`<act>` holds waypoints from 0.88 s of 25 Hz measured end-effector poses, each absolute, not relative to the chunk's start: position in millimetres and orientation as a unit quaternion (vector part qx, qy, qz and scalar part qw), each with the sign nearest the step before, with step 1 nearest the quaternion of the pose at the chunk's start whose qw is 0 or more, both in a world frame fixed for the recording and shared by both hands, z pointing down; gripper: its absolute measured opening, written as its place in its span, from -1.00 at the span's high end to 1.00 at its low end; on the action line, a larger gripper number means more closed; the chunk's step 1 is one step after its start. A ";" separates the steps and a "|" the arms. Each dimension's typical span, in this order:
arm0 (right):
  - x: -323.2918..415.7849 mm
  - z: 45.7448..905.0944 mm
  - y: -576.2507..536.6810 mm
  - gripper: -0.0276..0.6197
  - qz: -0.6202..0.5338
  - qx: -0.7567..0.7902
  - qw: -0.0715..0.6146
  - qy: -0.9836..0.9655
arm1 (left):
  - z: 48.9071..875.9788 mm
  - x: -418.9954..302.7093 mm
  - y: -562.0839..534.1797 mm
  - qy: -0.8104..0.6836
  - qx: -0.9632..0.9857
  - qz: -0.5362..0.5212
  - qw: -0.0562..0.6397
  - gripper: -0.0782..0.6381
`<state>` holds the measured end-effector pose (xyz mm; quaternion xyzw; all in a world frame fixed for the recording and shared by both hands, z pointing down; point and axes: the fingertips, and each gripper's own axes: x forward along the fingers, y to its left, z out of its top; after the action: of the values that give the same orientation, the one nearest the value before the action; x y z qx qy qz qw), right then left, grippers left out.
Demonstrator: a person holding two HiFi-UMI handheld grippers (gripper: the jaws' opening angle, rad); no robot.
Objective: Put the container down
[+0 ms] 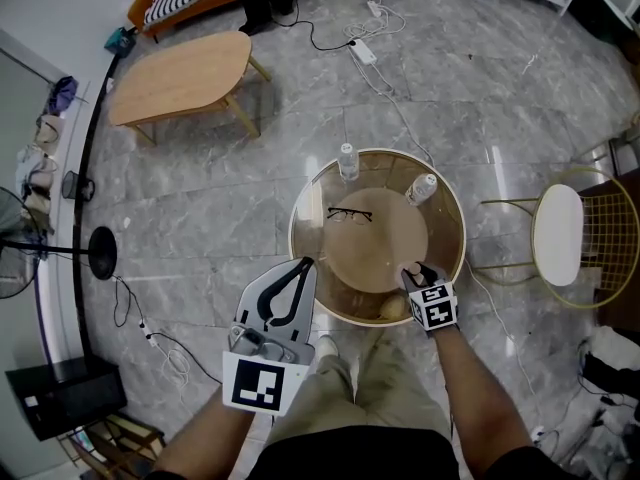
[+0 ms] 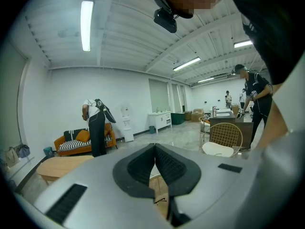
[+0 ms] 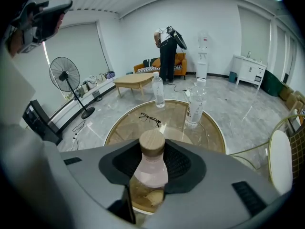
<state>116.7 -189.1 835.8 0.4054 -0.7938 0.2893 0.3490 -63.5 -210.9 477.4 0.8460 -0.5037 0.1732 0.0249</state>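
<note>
Glass container with a round wooden lid point(image 3: 151, 171) is pinched tight in the right gripper point(image 3: 152, 162) so it won't drop. It is over the near edge of the round gold-rimmed glass table point(image 1: 296, 208). The left gripper point(image 1: 304, 266) waits beside the table, jaws pressed together, holding nothing.

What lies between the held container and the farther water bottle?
Eyeglasses lie on the glass table between the container and the farther water bottle, clearest in the right gripper view.
</note>
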 end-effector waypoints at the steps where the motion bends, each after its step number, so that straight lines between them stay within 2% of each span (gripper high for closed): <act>1: 117.4 840.5 -188.1 0.44 0.291 0.405 0.352 -0.792 | 479.6 -63.0 -210.8 -0.503 0.846 0.175 0.025 0.74; 22: 121.6 902.7 -178.8 0.44 0.307 0.386 0.394 -0.776 | 507.8 -62.5 -224.0 -0.500 0.845 0.186 0.033 0.74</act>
<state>121.6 -178.8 902.7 0.3861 -0.7757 0.3065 0.3940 -62.5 -224.0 507.8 0.8454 -0.4996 0.1859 0.0334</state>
